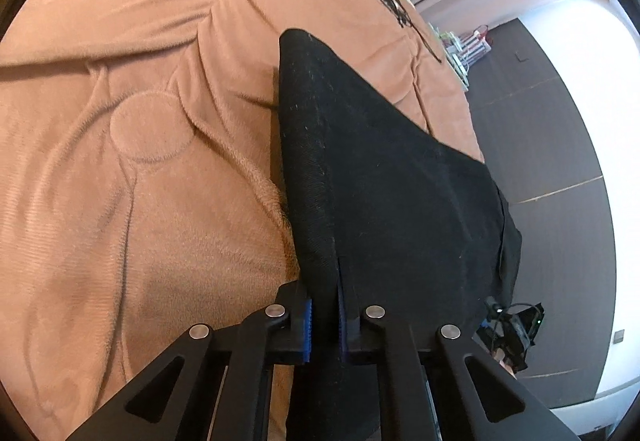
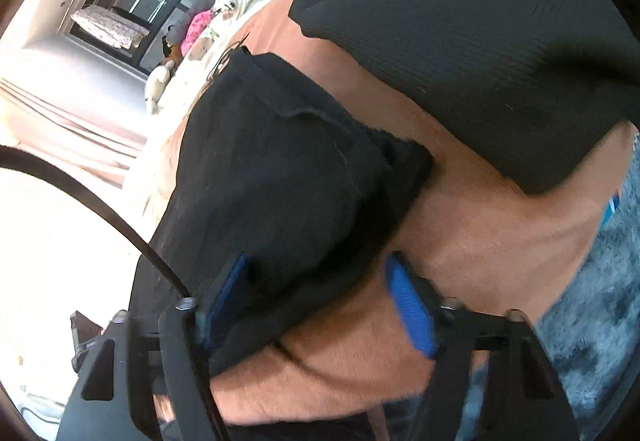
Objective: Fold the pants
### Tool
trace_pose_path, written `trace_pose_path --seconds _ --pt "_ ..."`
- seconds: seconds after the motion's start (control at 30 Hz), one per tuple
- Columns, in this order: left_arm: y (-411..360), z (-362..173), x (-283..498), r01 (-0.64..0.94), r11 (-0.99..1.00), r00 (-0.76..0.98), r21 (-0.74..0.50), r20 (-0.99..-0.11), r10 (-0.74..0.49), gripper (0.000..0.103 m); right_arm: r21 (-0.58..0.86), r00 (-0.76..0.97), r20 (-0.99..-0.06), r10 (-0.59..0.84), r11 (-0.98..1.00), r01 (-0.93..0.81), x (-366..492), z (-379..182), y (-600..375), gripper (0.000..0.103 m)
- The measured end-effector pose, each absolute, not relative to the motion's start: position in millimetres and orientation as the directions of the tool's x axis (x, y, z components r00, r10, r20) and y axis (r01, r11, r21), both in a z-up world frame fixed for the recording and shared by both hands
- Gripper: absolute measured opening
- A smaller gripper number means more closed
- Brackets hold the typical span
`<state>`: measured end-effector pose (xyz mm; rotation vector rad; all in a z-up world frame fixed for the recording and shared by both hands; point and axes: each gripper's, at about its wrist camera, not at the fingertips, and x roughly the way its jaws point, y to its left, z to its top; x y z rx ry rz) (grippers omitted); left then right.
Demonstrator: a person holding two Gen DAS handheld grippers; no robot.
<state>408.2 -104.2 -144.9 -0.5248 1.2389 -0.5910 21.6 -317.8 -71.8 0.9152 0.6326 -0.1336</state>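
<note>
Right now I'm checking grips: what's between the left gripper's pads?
A fold of the black pants sits pinched between the left gripper's blue pads; the left wrist view shows it.

Pants (image 1: 380, 177) lie on blanket (image 1: 140, 121) (near its edge).

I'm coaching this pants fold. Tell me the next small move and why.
Probably carry the left tool across the tan blanket to lay its pinched fold down. Its blue pads are clamped on an edge of the black pants, which rise taut from the bed. The right tool is open, its pads apart, the cloth only against one of them, so it seems to have let go.
</note>
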Motion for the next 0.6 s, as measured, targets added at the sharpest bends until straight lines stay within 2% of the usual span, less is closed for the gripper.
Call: trace_pose_path --seconds 0.07,0.13,0.27,0.6 --pt "-100 -139 407 0.129 0.733 0.228 -0.668 -0.699 -0.677 0.009 0.714 0.812 -0.56 0.167 0.594 0.37 23 -72 -316 0.025" --pt "-95 -132 408 0.134 0.729 0.24 -0.671 -0.692 -0.681 0.009 0.738 0.818 -0.543 0.189 0.572 0.357 25 -69 -312 0.015" --pt "-83 -119 409 0.134 0.724 0.256 -0.677 -0.682 -0.685 0.008 0.719 0.818 -0.55 0.168 0.594 0.361 26 -61 -317 0.014" --pt "-20 -117 405 0.071 0.728 0.317 -0.682 -0.676 -0.665 0.007 0.71 0.797 -0.558 0.229 0.629 0.317 52 -60 -297 0.014"
